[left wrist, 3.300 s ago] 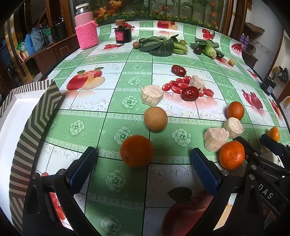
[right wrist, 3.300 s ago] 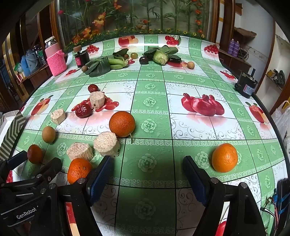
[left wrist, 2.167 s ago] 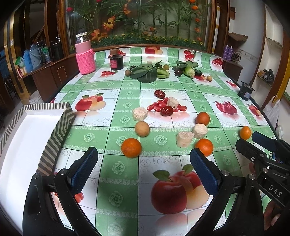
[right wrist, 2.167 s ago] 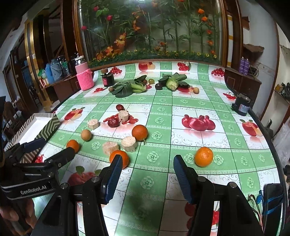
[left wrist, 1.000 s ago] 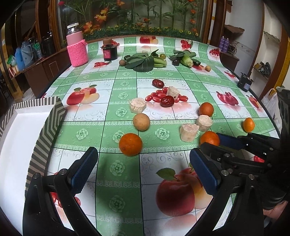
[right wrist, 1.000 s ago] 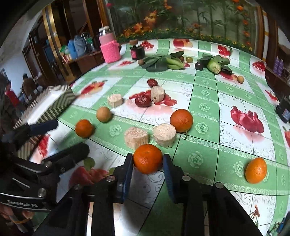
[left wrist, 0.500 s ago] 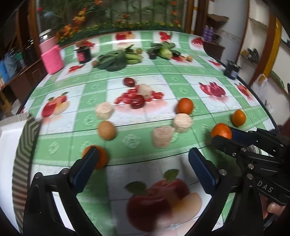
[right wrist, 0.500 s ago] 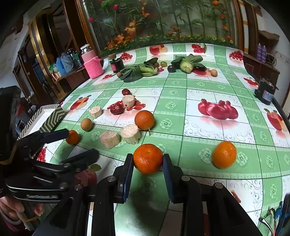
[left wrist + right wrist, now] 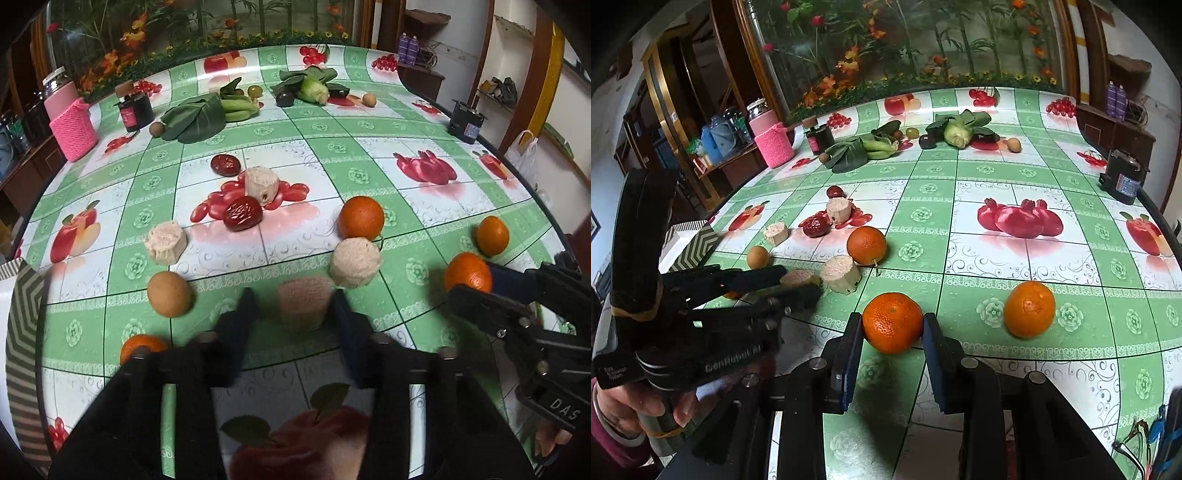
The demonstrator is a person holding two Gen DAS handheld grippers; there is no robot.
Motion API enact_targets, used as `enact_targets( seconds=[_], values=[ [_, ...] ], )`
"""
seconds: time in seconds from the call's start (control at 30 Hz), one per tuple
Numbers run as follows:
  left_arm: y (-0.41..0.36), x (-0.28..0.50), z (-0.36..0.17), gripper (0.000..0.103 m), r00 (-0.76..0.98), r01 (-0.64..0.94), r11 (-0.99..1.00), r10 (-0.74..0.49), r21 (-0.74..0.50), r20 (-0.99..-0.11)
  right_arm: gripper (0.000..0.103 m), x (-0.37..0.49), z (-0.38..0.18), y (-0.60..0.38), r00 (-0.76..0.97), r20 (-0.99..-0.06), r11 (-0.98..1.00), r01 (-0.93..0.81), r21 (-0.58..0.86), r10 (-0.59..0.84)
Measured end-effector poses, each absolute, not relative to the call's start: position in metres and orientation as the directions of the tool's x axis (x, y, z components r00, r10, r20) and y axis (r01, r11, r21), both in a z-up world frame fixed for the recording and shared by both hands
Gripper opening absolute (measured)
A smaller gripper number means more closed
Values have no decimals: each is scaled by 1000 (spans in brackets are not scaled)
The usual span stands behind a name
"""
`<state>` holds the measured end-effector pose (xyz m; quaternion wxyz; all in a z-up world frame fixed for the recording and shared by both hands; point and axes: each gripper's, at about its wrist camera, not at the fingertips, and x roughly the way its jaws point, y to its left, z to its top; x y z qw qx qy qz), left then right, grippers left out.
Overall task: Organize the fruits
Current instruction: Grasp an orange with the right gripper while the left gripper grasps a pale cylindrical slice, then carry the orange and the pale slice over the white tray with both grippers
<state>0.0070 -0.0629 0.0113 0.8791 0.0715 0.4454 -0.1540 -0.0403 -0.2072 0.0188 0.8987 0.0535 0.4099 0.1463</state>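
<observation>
A: What does each gripper have?

B: The right gripper [image 9: 892, 334] is clenched on an orange [image 9: 892, 322], pads on its two flanks. The left gripper [image 9: 291, 314] has just been closing; a pale cut chunk [image 9: 303, 303] sits between its pads, which look pressed on its sides.

A: How will they handle?

B: I'd judge the orange firm and round, prone to roll, so hold it at its widest part. The chunk looks fibrous and crumbly; squeeze gently on the curved sides.

A: What else is near?

B: Just right of the left gripper, another chunk [image 9: 355, 263]; left of it, a brown round fruit [image 9: 169, 293]. All rest on the bench [image 9: 332, 147].

A: Any writing?

B: "DAS" on the right gripper's body, "GenRobot.AI" on the left's.
</observation>
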Motion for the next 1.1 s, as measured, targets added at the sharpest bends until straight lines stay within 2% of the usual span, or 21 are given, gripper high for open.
enact_targets(
  seconds=[0.27, 0.5, 1.1],
  values=[
    [-56, -2, 16, 29, 550, 324, 945, -221, -38, -806, 32, -42, 23, -196, 617, -718, 946, -240, 219, 323],
    [-31, -17, 33, 29, 593, 268, 963, -185, -25, -784, 32, -42, 29, -169, 604, -711, 931, -287, 226, 359],
    [95, -47, 81, 29, 681, 12, 999, 16, 33, -732, 32, -36, 58, -46, 520, -683, 824, -521, 223, 513]
  ],
)
